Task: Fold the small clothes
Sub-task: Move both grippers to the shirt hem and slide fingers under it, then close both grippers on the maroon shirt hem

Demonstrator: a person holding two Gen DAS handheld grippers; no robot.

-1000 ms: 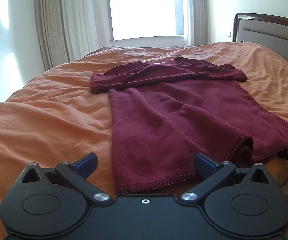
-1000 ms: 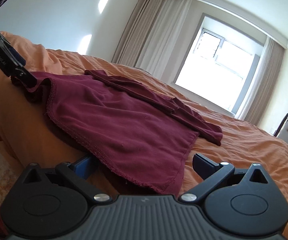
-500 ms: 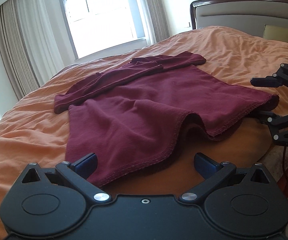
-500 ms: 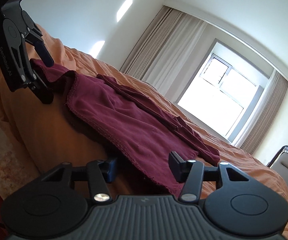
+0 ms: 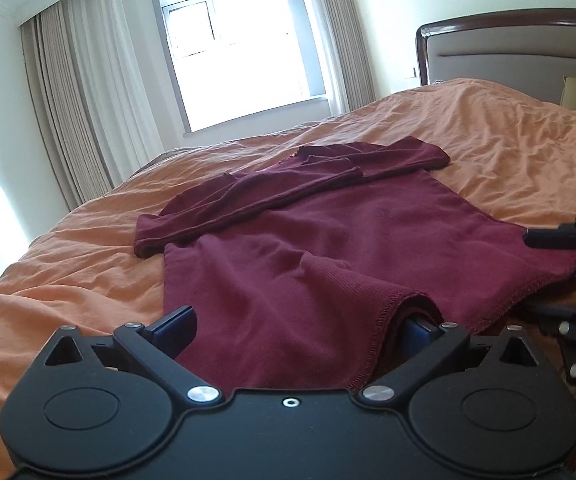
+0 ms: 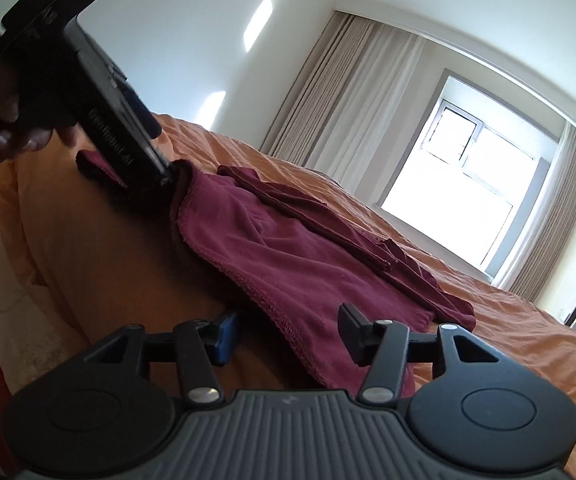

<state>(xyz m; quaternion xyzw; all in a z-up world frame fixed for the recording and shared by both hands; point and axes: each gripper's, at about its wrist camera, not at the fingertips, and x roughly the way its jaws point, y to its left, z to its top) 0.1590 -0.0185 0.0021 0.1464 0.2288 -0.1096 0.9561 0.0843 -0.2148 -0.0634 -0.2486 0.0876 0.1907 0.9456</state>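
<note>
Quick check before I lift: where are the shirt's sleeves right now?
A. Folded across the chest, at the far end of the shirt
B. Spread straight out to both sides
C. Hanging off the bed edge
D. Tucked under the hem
A: on the shirt the sleeves lie folded across its upper part, far from the hem that both grippers straddle at the bed edge.

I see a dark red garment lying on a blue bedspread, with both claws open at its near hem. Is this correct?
Not quite: the bedspread is orange, not blue, as the left wrist view shows. The dark red garment does lie on it, with the left claw and right claw open at its near hem.
</note>
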